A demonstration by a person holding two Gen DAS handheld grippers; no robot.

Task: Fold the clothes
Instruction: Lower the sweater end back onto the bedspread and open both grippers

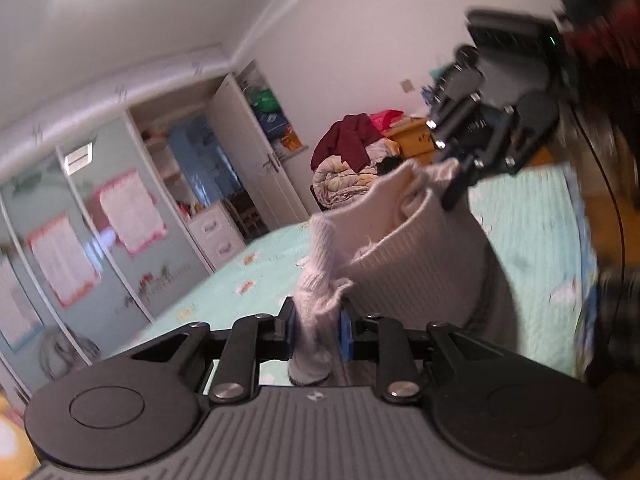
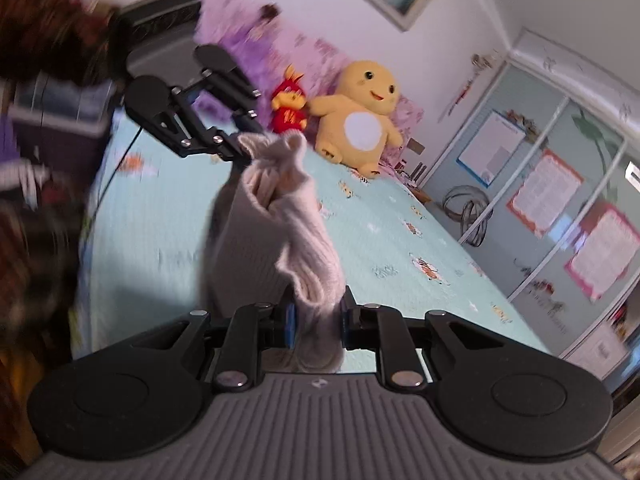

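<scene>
Both claws — left claw, right claw — pinch the ribbed sweater slung between them.

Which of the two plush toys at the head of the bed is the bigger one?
The yellow plush toy with the round white belly; the red plush toy beside it, on its left in the right wrist view, is much smaller.
</scene>
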